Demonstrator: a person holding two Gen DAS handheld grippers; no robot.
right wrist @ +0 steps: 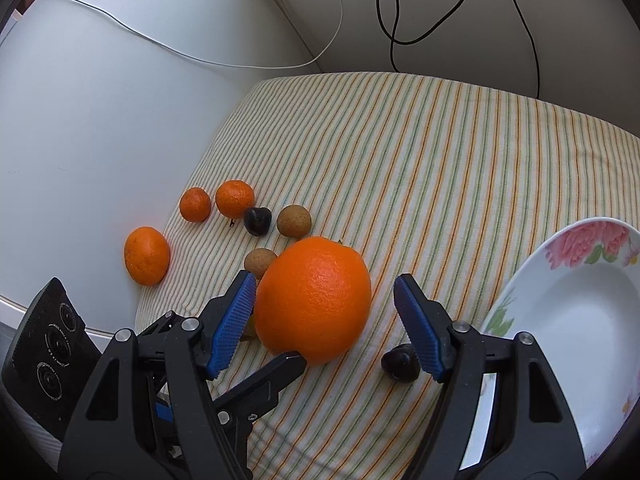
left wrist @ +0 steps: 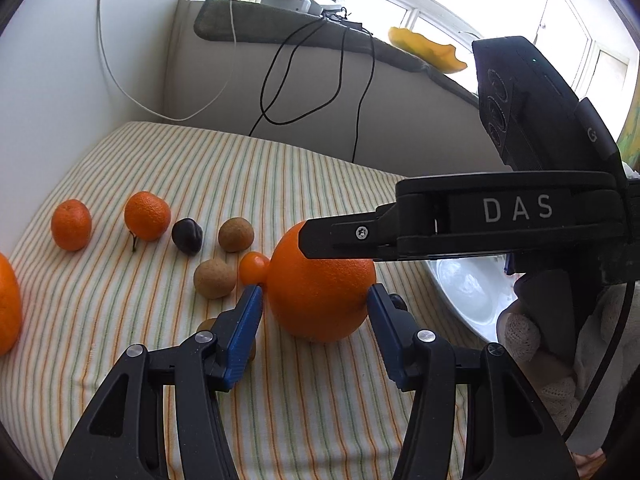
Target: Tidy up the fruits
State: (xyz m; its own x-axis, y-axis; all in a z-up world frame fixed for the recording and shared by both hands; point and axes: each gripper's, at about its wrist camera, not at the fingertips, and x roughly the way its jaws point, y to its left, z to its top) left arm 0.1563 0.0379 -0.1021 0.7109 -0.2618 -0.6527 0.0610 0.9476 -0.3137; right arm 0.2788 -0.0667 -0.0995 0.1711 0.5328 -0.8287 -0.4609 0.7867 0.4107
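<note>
Your big orange (right wrist: 314,300) sits on the striped cloth (right wrist: 420,152), nearer than the cluster of small fruit and left of the plate (right wrist: 560,320). Both grippers are on it. In the left wrist view, your left gripper (left wrist: 316,300) has its blue pads touching the orange at its widest line, so the jaws look closed on it at a middling width. Your right gripper (right wrist: 325,294) brackets the same fruit: the left pad (right wrist: 236,320) touches the peel, the right pad stands clear, so its jaws are wide and not gripping. Judged from looks, it's firm, round and fairly heavy, with a pebbled peel that should give the ribbed pads decent bite, but it can roll. Hold across the widest part, not the crown. One gripper is likely enough. Watch the dark cherry (right wrist: 400,362) just beside the right pad, and the small fruit (left wrist: 214,278) on the far left.
</note>
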